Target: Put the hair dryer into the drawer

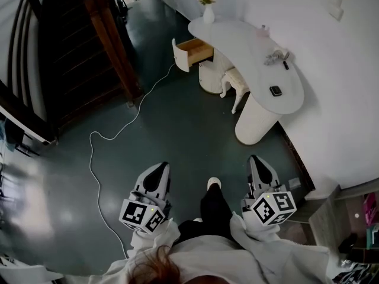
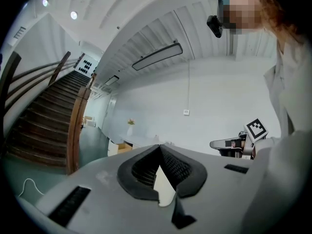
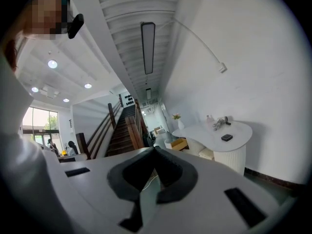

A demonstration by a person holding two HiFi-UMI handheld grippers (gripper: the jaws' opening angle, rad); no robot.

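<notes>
The hair dryer [image 1: 277, 56] lies on the white curved vanity table [image 1: 249, 37] at the far right of the room, and shows small in the right gripper view [image 3: 220, 123]. The table's wooden drawer [image 1: 190, 52] stands pulled open on its left side [image 3: 178, 144]. Both grippers are held low over the dark floor, well short of the table. My left gripper [image 1: 161, 166] is shut with nothing in it, its tips meeting [image 2: 159, 146]. My right gripper [image 1: 254, 159] is also shut and empty [image 3: 155, 149].
A white cable [image 1: 112, 136] snakes across the floor ahead on the left. A wooden staircase [image 1: 77, 46] fills the left side. A white stool [image 1: 235, 83] sits under the table. A vase of flowers [image 1: 208, 10] and a small black object [image 1: 276, 90] rest on the tabletop.
</notes>
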